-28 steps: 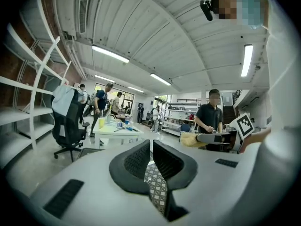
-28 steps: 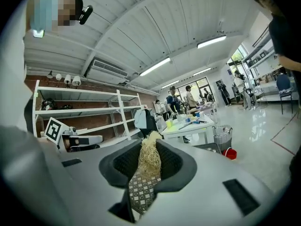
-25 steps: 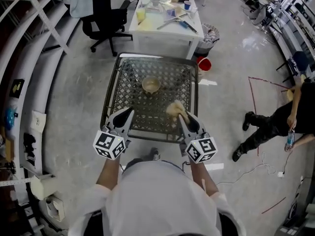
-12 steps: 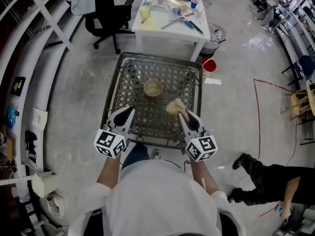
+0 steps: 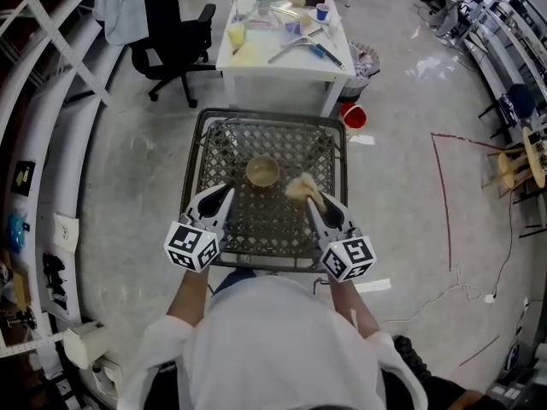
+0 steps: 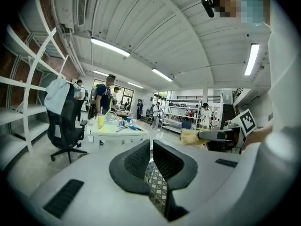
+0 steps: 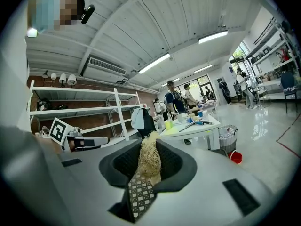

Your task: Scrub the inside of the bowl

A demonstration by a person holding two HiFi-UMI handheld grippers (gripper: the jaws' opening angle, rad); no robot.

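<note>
R tool [image 5: 314, 203] is clamped on a straw-coloured fibre scrubber [image 5: 300, 186], with the wad sticking out past the tips. L tool [image 5: 225, 195] has its jaws together, nothing between them. Bowl [image 5: 263, 171] sits upright near the centre of the lattice-top table [image 5: 267, 114], ahead of both tools. The scrubber is near the bowl's right side, not inside. Step in hand, as I judge it: approach.
1) Open L jaws and pinch the near rim, as a light bowl may skid on the mesh.
2) Lower scrubber into the well w/ R tool.
3) Scrub in circles along the wall, keeping a firm grip.
</note>
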